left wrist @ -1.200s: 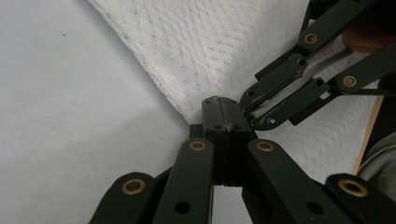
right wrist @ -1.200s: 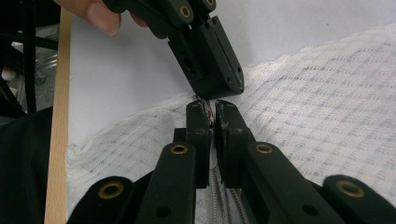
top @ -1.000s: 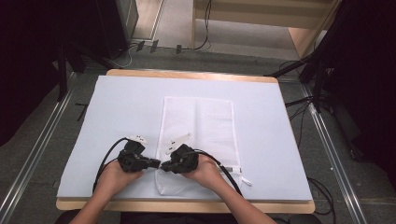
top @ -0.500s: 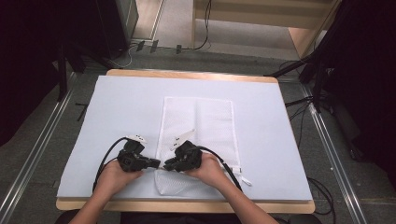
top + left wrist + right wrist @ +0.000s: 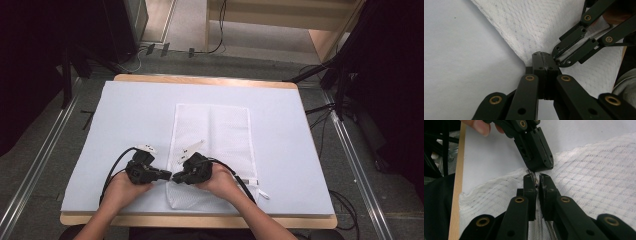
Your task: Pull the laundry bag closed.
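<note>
A white mesh bag lies flat on the pale sheet. Both grippers meet at its left edge near the front. My left gripper is shut, pinching the bag's edge where the fabric rises to a peak. My right gripper faces it tip to tip. Its jaws have just been closing and now pinch the small metal zipper pull. The zipper runs back beneath the right jaws. Across from them the left gripper angles in from above.
The sheet covers a wooden table, whose front edge lies close to the hands. A white tag trails from the bag's right front corner. Black cables loop from each gripper. Metal rails and dark stands flank the table.
</note>
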Tool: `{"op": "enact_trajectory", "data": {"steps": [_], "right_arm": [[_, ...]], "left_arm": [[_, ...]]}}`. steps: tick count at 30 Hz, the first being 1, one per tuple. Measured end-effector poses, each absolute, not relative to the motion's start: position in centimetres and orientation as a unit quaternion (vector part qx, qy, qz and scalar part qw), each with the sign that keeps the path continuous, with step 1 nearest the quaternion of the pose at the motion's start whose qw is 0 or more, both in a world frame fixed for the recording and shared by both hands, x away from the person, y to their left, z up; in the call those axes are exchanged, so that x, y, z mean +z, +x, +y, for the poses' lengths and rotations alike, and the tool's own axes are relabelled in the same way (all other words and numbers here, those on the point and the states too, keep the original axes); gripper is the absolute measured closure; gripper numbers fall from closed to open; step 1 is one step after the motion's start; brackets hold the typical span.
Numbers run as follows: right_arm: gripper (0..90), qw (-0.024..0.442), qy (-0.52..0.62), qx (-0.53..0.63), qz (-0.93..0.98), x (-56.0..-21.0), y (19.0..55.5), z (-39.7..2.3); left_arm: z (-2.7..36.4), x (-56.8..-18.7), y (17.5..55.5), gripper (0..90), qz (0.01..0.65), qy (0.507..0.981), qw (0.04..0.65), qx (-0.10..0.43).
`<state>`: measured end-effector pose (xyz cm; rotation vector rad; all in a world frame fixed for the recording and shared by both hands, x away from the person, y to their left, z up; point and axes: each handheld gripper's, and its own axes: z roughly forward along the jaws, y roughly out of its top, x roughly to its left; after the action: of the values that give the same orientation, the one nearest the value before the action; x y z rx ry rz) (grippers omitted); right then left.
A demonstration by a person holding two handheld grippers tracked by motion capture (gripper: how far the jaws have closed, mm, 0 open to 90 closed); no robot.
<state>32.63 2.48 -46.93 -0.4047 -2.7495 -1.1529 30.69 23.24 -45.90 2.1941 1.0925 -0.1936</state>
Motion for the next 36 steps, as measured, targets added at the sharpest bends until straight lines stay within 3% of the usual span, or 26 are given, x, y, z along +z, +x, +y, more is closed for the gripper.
{"op": "enact_trajectory", "data": {"steps": [36], "right_arm": [[86.4,0.063,-0.15,-0.372,-0.914,-46.6,31.9,0.2]], "left_arm": [[23.0,-45.9,30.7,90.0,0.419,0.841,0.333,-0.072]]}}
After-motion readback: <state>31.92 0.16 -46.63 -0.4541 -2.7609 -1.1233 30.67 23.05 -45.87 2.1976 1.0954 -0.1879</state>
